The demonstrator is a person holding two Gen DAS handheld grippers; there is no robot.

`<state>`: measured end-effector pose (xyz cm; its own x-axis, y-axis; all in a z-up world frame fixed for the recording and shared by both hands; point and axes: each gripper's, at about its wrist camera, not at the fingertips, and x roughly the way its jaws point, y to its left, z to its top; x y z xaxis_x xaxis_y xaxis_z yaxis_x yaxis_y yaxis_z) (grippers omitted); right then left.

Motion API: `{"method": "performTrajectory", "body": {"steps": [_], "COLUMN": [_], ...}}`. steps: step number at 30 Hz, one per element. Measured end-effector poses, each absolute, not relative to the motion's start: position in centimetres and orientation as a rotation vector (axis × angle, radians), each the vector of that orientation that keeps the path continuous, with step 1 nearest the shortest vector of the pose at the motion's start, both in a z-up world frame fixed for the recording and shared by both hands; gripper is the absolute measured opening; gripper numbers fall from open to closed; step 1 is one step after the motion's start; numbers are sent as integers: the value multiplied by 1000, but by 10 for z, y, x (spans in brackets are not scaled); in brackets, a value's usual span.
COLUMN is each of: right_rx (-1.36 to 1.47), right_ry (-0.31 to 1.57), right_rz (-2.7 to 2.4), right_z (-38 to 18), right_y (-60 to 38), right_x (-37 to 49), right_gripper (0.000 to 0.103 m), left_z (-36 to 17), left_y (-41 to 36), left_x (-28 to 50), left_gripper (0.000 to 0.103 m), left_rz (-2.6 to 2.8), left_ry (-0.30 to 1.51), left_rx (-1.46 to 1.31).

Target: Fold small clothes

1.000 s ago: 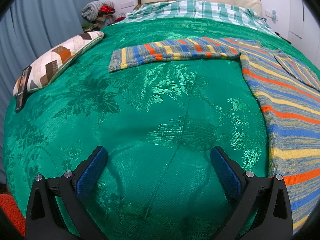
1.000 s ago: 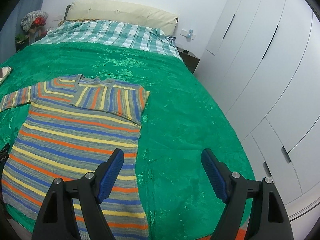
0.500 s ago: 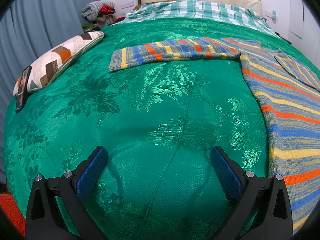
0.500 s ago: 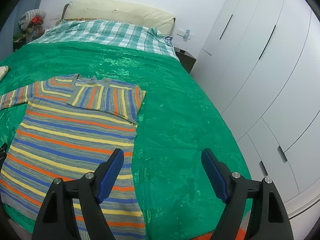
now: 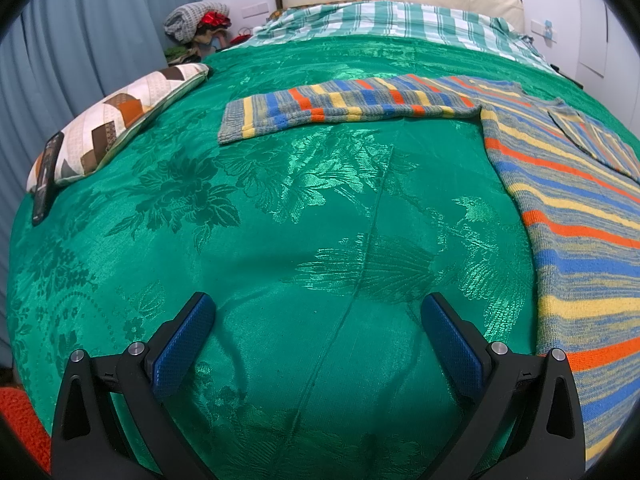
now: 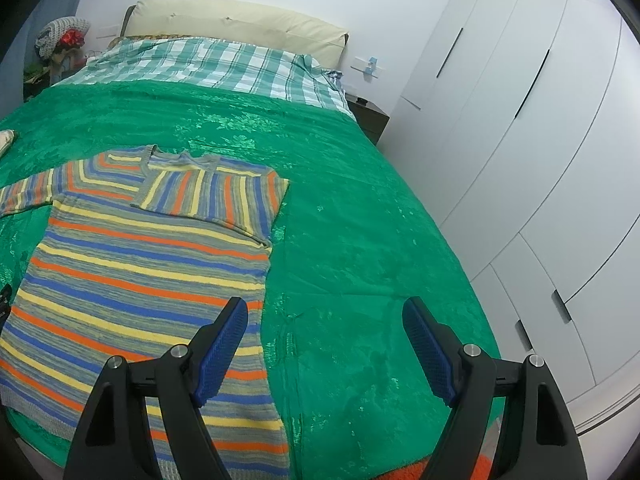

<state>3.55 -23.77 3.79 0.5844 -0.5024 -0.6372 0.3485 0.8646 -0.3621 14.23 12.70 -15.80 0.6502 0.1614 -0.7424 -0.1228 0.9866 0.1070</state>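
A striped knit sweater (image 6: 132,276) in grey, blue, orange and yellow lies flat on the green bedspread (image 6: 360,240). Its right sleeve is folded across the chest (image 6: 216,196). Its other sleeve (image 5: 344,108) stretches out straight to the left. My left gripper (image 5: 318,316) hovers open over bare bedspread (image 5: 280,220), left of the sweater's body (image 5: 580,216). My right gripper (image 6: 324,320) is open too, its left finger over the sweater's right edge and its right finger over the bedspread. Nothing is between either pair of jaws.
A patchwork cushion (image 5: 116,120) and a dark remote (image 5: 46,180) lie at the bed's left edge. Checked bedding (image 6: 216,64) and a cream headboard (image 6: 240,24) are at the far end. White wardrobe doors (image 6: 520,120) stand right of the bed, with a small nightstand (image 6: 370,114).
The right wrist view has shifted slightly, so the sweater sits a little further left in it. The left gripper and the cloth have not moved.
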Motion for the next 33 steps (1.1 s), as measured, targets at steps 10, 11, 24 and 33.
{"method": "performTrajectory", "body": {"steps": [10,11,24,33], "right_rx": [-204,-203,-199,-105], "right_ry": [808,809,820,847], "right_rz": [-508,-509,-511,-375], "right_z": [37,37,36,9], "right_y": [-239,-239,-239,-233], "right_x": [35,35,35,33], "right_gripper": [79,79,79,85], "left_z": [-158,-158,-158,-121], "left_y": [127,127,127,185], "left_x": [142,142,142,162], "left_gripper": [103,103,103,102], "left_rz": [162,162,161,-3], "left_ry": [847,847,850,986], "left_rx": [49,49,47,-313]}}
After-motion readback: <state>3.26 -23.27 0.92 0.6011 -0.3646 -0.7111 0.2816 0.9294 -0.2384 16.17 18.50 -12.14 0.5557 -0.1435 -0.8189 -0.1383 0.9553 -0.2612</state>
